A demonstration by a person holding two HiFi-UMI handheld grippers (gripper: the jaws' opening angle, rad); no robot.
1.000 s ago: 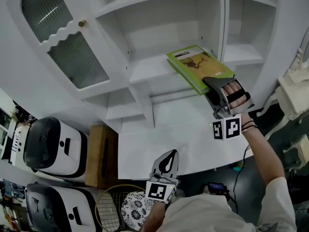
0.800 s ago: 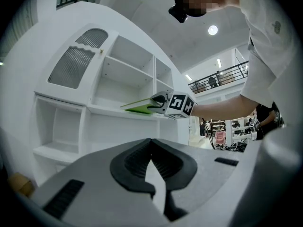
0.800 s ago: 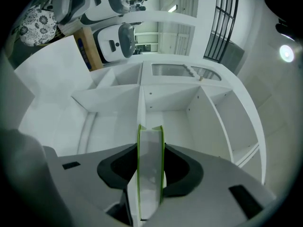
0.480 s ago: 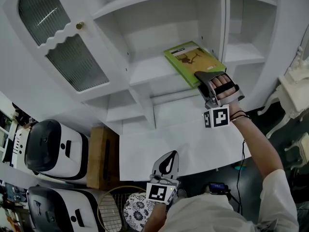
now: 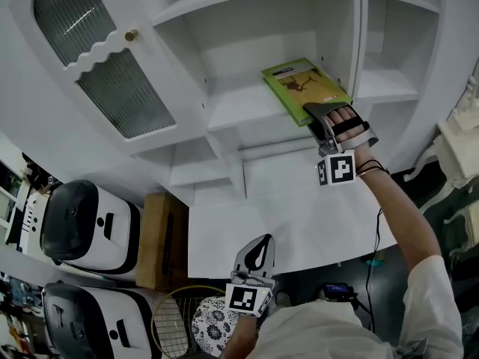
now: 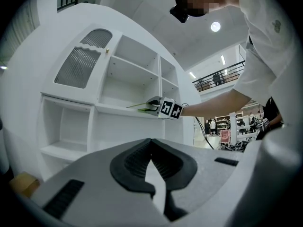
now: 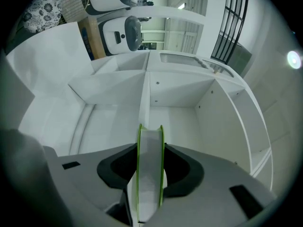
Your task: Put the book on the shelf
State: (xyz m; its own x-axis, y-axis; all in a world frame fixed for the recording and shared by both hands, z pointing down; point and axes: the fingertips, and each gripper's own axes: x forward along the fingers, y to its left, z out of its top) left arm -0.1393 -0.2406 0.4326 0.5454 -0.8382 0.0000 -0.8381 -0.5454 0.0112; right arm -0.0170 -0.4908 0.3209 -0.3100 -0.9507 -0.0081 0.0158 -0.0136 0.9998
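The green book lies flat and level over the middle shelf board of the white cabinet, close to the upright divider on its right. My right gripper is shut on the book's near edge. In the right gripper view the book's page edge stands between the two pads, with the open compartment beyond. Whether the book rests on the board I cannot tell. My left gripper hangs low over the counter's front edge, shut and holding nothing. From the left gripper view the book and right gripper show at the shelf.
The cabinet door with ribbed glass and a brass knob stands open at the left. Below the shelves is a white counter. Two white-and-black appliances, a wooden box and a racket sit lower left.
My right gripper has carried the book deeper into the shelf compartment and a little nearer the board. The left gripper has stayed where it was.
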